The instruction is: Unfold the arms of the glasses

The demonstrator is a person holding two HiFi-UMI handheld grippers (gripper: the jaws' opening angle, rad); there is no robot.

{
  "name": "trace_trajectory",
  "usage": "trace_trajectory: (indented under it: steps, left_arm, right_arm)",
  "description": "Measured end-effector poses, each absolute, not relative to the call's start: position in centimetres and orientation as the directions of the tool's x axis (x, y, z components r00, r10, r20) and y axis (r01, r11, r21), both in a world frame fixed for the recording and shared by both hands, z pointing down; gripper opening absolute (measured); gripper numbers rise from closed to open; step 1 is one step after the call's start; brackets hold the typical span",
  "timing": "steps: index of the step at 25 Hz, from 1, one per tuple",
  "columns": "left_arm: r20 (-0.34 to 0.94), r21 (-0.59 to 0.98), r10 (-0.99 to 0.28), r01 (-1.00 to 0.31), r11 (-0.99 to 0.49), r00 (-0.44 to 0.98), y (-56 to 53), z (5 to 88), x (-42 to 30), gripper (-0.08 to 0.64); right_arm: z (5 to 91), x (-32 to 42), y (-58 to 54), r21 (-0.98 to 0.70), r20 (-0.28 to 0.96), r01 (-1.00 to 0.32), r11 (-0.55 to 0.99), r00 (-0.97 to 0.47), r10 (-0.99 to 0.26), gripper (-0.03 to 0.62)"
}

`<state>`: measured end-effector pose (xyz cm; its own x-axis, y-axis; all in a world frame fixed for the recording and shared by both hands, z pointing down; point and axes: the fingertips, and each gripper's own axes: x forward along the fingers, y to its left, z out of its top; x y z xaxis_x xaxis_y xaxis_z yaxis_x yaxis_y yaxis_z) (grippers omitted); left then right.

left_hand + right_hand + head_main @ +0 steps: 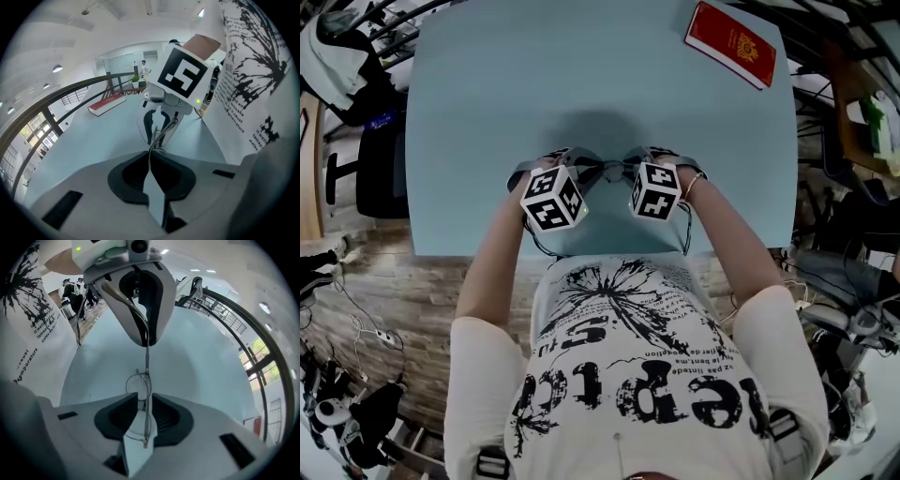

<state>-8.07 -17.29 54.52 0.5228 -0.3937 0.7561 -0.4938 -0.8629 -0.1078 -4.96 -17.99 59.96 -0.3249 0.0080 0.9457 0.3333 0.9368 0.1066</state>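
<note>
Reaching forward with both forearms (502, 253) over the near table (487, 94) edge, wrists tipped steeply down. Pinching one end of the glasses (147, 362) in the left gripper (150, 152), jaws closed. Straddling the other end with the right gripper (143, 401), jaws slightly apart, not pressing.

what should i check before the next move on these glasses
1. Hold of the left gripper on the glasses: ok, its jaws are closed on a thin wire of the frame.
2. Hold of the right gripper: not ok, its jaws stand apart with a lens rim loose between them.
3. Both arms unfolded: cannot tell, the thin wires are hard to tell apart.
4. Red book out of the way: ok, it lies at the far right corner of the table.
5. Glasses lifted off the table: cannot tell.
</note>
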Motion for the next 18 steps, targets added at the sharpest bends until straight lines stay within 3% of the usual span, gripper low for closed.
trace_trajectory:
  steps: [11, 18]
  left_arm:
    - [0.752, -0.094, -0.391, -0.502, -0.86, 0.53, -17.3, 54.4, -8.6, 0.029]
    - [0.755, -0.093, -0.388, -0.499, -0.862, 0.529, -16.8, 54.4, -8.8, 0.029]
  right_arm:
    - [61.6, -7.6, -17.1, 0.088, 0.968, 0.421, 0.903, -0.249, 0.022, 0.053]
    - [60.3, -7.5, -17.1, 0.135, 0.958, 0.443, 0.886, -0.287, -0.002, 0.031]
